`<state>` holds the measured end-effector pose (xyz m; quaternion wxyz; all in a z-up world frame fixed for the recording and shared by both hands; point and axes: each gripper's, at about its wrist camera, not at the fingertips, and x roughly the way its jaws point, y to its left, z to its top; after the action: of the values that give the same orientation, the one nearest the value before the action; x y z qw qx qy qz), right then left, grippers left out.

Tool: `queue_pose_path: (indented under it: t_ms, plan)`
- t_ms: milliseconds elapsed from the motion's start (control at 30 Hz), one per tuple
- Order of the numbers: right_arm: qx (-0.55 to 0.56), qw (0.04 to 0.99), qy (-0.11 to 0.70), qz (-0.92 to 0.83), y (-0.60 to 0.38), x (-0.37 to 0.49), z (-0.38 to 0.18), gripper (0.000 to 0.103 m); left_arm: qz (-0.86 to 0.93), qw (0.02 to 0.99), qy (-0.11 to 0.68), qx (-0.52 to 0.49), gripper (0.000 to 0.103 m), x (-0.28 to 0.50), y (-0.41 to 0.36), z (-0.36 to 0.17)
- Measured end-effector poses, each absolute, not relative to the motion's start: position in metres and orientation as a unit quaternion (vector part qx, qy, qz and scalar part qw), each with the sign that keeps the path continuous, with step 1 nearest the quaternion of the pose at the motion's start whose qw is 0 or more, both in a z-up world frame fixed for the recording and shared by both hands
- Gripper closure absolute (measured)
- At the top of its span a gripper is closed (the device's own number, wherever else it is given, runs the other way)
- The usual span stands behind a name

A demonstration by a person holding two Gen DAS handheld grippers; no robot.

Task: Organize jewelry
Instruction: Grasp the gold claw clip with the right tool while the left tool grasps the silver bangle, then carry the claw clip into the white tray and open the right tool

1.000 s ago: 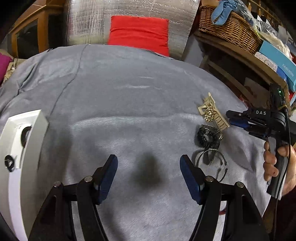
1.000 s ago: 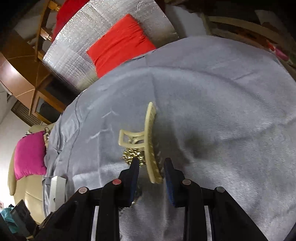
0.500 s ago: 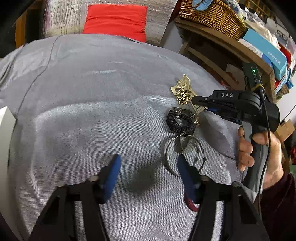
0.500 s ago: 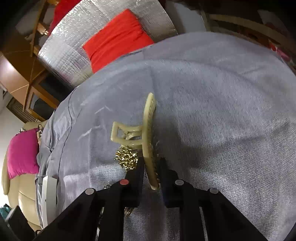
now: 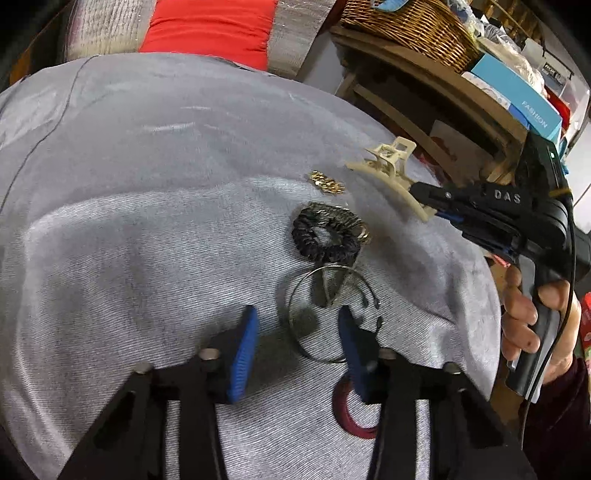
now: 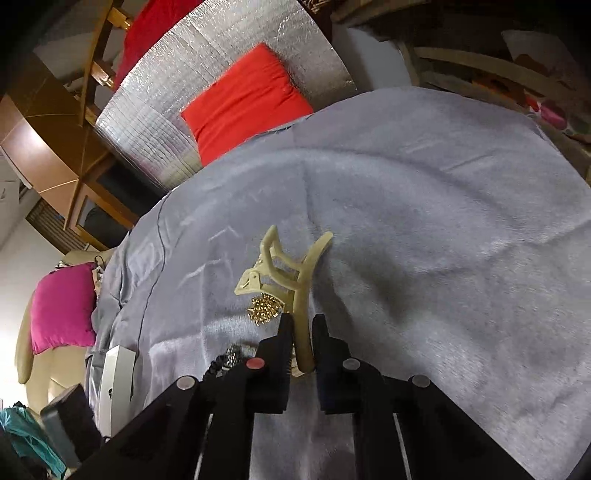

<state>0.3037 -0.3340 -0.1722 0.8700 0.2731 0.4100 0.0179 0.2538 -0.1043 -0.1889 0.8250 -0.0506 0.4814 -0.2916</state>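
In the right wrist view my right gripper (image 6: pixel 303 332) is shut on one end of a cream hair claw (image 6: pixel 295 273), which is raised off the grey cloth (image 6: pixel 424 221). The same claw (image 5: pixel 388 173) shows in the left wrist view, held by the right gripper (image 5: pixel 430 205). A gold beaded piece (image 5: pixel 327 182) lies on the cloth, with a black scrunchie (image 5: pixel 325 236) just nearer. My left gripper (image 5: pixel 297 332) hovers low over thin silver hoops (image 5: pixel 325 314). Its jaws are closing with part of a hoop between them, and the pads are not touching it.
A dark red ring (image 5: pixel 347 410) lies under the left gripper's right finger. A white box (image 6: pixel 116 373) stands at the cloth's left edge. Behind are a red cushion (image 5: pixel 210 29), a wicker basket (image 5: pixel 406 22) and a cluttered wooden shelf (image 5: pixel 424 92).
The right gripper closed on the cream claw and lifted it off the gold piece. The left gripper shifted right and down over the silver hoops while its jaws narrowed.
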Motion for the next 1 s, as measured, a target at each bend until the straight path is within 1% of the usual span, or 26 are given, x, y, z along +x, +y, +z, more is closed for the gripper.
queue_pose_path:
  t_ms: [33, 67, 100, 133, 167, 233, 433, 500, 533, 667, 733, 933, 1000]
  plan:
    - [0.272, 0.87, 0.41, 0.015, -0.335, 0.301, -0.171, 0.093, -0.298, 0.821, 0.484, -0.053, 0.076, 0.254, -0.106, -0.19]
    - [0.272, 0.87, 0.411, 0.012, -0.337, 0.298, -0.17, 0.093, -0.302, 0.818, 0.487, -0.054, 0.079, 0.254, -0.107, -0.19]
    - [0.275, 0.87, 0.41, 0.012, -0.339, 0.296, -0.171, 0.093, -0.304, 0.817, 0.488, -0.053, 0.08, 0.254, -0.109, -0.191]
    - [0.279, 0.867, 0.412, 0.013, -0.342, 0.295, -0.172, 0.093, -0.307, 0.816, 0.487, -0.052, 0.083, 0.254, -0.11, -0.191]
    - [0.282, 0.865, 0.414, 0.014, -0.344, 0.293, -0.174, 0.093, -0.311, 0.815, 0.487, -0.051, 0.088, 0.254, -0.111, -0.192]
    - [0.281, 0.863, 0.419, 0.015, -0.346, 0.292, -0.176, 0.093, -0.317, 0.811, 0.488, -0.051, 0.093, 0.253, -0.113, -0.193]
    - [0.273, 0.851, 0.448, 0.024, -0.342, 0.293, -0.181, 0.092, -0.318, 0.809, 0.493, -0.042, 0.094, 0.252, -0.113, -0.191]
    - [0.27, 0.842, 0.466, 0.029, -0.337, 0.296, -0.189, 0.09, -0.315, 0.809, 0.495, -0.043, 0.094, 0.253, -0.112, -0.191]
    - [0.265, 0.837, 0.478, 0.025, -0.334, 0.298, -0.196, 0.087, -0.315, 0.808, 0.496, -0.046, 0.094, 0.254, -0.111, -0.192]
    - [0.255, 0.833, 0.49, 0.009, -0.326, 0.307, -0.21, 0.085, -0.316, 0.81, 0.493, -0.042, 0.094, 0.253, -0.116, -0.191]
    - [0.249, 0.838, 0.485, 0.005, -0.326, 0.308, -0.211, 0.085, -0.315, 0.81, 0.493, -0.04, 0.094, 0.254, -0.121, -0.191]
    - [0.225, 0.857, 0.463, -0.006, -0.324, 0.303, -0.198, 0.092, -0.312, 0.819, 0.479, -0.042, 0.098, 0.25, -0.109, -0.187]
    - [0.217, 0.864, 0.454, -0.006, -0.321, 0.301, -0.19, 0.093, -0.309, 0.826, 0.471, -0.037, 0.098, 0.247, -0.106, -0.182]
